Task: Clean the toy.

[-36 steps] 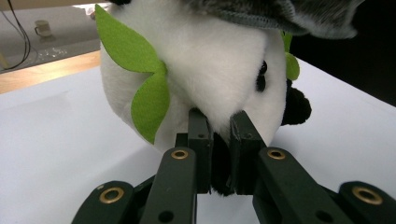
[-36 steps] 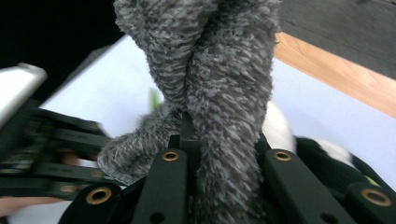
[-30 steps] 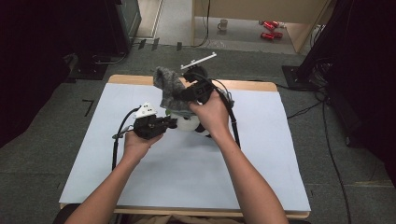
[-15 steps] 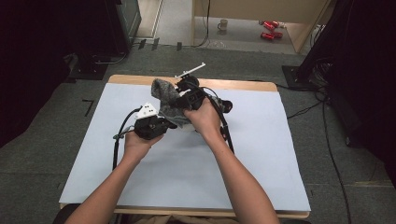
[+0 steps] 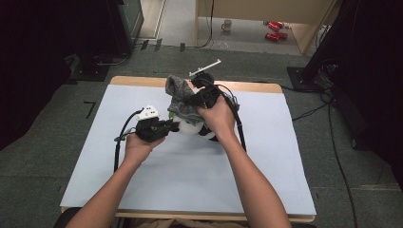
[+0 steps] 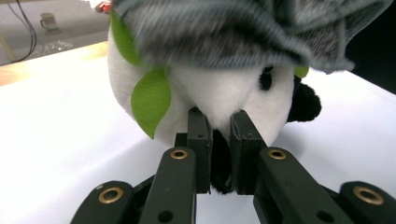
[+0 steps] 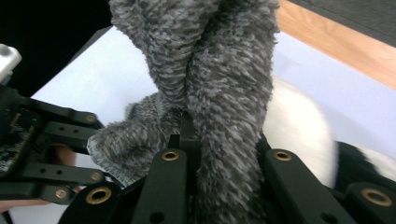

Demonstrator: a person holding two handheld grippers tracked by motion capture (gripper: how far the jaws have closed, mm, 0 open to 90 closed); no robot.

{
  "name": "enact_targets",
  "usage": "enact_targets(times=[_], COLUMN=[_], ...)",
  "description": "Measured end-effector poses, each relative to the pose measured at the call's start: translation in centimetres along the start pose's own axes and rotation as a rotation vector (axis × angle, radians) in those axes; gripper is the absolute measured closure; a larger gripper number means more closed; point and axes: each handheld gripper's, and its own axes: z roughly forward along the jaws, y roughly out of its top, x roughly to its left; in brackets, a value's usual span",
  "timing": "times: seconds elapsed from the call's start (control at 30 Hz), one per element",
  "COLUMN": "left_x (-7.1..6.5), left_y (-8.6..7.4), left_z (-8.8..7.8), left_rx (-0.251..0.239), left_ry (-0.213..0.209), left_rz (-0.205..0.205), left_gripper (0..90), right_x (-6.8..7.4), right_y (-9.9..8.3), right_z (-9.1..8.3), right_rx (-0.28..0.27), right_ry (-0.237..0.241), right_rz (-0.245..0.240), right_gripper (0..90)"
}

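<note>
Left gripper (image 6: 219,135) is pinching the white-and-black plush toy (image 6: 219,88) in its closed jaws; right gripper (image 7: 219,144), above the toy, is clamping the fuzzy grey cloth (image 7: 224,70).

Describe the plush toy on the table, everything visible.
The plush toy is a round, white, soft-furred body with a black eye patch, a black limb at one side and green leaf-shaped felt pieces. It sits on the white table cover, near the far middle. A fuzzy grey cloth drapes over its top. The left gripper is shut on a pinch of its white fur; the right gripper is shut on the grey cloth above it.
</note>
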Motion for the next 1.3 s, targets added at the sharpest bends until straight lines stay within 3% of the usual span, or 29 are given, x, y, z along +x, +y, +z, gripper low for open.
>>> enact_targets(times=[0.2,0.4,0.57,0.67,0.97,1.3], left_x=[0.9,1.7,3.1,3.3,3.9,5.1], left_y=[-0.4,-0.8,-1.5,-1.6,-2.2,-3.2], left_z=[-0.2,-0.2,-0.4,-0.4,-0.5,-0.4], left_rx=[0.045,0.086,0.126,0.127,0.169,0.188], left_ry=[0.007,0.007,0.017,0.018,0.007,0.031], left_rz=[-0.033,-0.077,-0.116,-0.111,-0.137,-0.180], left_gripper=[81.4,81.3,81.2,80.9,80.9,80.5], right_x=[-1.6,-2.8,-4.3,-5.3,-5.3,-6.0], right_y=[-0.8,-1.9,-3.0,-4.0,-4.9,-6.5], right_z=[-0.2,0.0,0.3,0.4,-0.1,-0.3], right_rx=[0.007,0.019,0.075,0.053,0.018,0.009], right_ry=[-0.030,-0.012,-0.064,-0.027,0.008,0.005], right_rz=[0.032,0.078,0.105,0.139,0.130,0.135], right_gripper=[77.3,77.3,77.3,77.1,77.0,77.0])
